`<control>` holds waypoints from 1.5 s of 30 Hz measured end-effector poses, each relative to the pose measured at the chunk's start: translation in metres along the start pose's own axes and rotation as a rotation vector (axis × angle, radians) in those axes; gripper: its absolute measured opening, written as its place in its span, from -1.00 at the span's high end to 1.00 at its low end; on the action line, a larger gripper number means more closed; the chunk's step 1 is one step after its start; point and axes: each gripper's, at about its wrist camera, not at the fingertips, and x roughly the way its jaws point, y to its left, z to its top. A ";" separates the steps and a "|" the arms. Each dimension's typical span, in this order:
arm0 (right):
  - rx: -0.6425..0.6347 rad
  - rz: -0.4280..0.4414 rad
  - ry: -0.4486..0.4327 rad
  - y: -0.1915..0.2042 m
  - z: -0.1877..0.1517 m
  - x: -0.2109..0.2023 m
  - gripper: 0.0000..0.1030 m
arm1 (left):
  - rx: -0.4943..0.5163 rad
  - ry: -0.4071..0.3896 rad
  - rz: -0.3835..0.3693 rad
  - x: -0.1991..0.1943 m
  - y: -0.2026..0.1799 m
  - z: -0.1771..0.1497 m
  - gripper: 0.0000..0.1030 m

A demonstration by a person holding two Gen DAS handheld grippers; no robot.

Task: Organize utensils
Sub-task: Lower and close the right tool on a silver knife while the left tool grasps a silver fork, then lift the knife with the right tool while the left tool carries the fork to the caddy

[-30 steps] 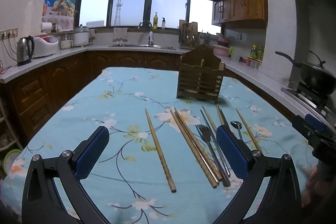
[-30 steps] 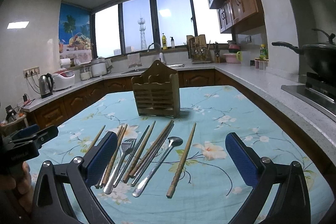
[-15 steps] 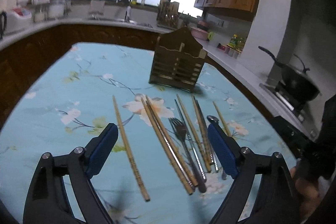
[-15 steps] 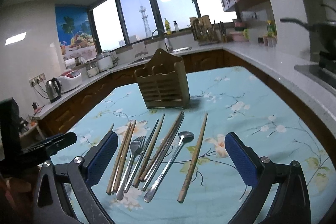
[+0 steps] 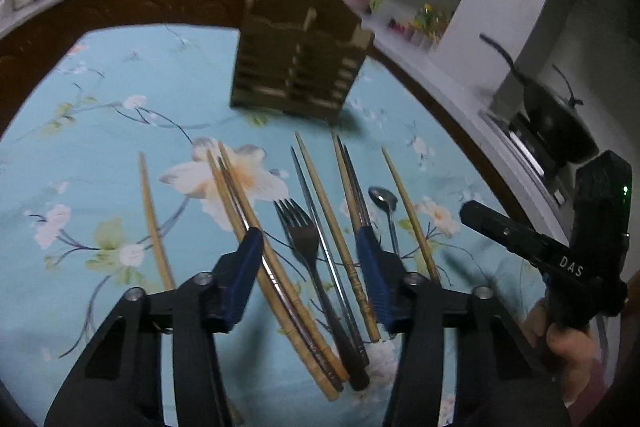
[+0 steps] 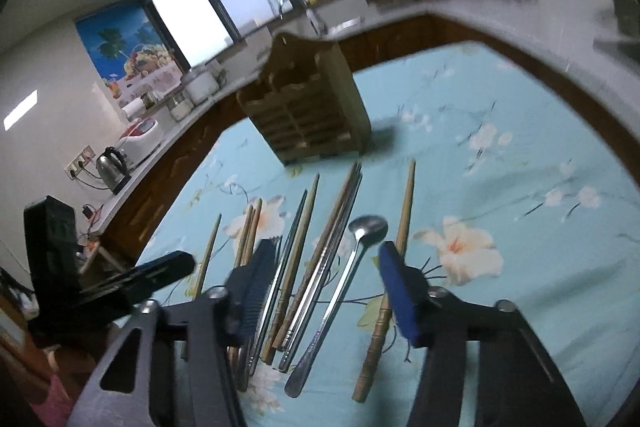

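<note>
Chopsticks [image 5: 154, 223] of ribbed bamboo, a steel fork [image 5: 298, 227] and spoon [image 5: 384, 201] lie in a row on the floral cloth [image 5: 100, 131], before a slatted wooden holder [image 5: 298, 75]. Left gripper [image 5: 310, 249] and right gripper [image 6: 328, 261] hover above them, both closing, pads clear of everything.

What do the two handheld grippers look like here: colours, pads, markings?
Both are black frames with silver pivot bolts. The left gripper and right gripper carry blue ribbed pads. Seen from the left camera, the right unit shows white "DAS" lettering and a green light.
</note>
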 end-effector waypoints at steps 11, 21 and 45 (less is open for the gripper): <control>0.075 0.041 0.179 -0.016 0.007 0.047 0.31 | -0.008 0.179 -0.005 0.044 0.005 0.009 0.47; 0.147 0.070 0.244 -0.033 0.009 0.073 0.31 | 0.000 0.254 -0.011 0.067 0.009 0.014 0.47; 0.254 0.207 0.160 -0.044 0.025 0.057 0.95 | -0.024 0.193 -0.146 0.055 0.013 0.028 0.95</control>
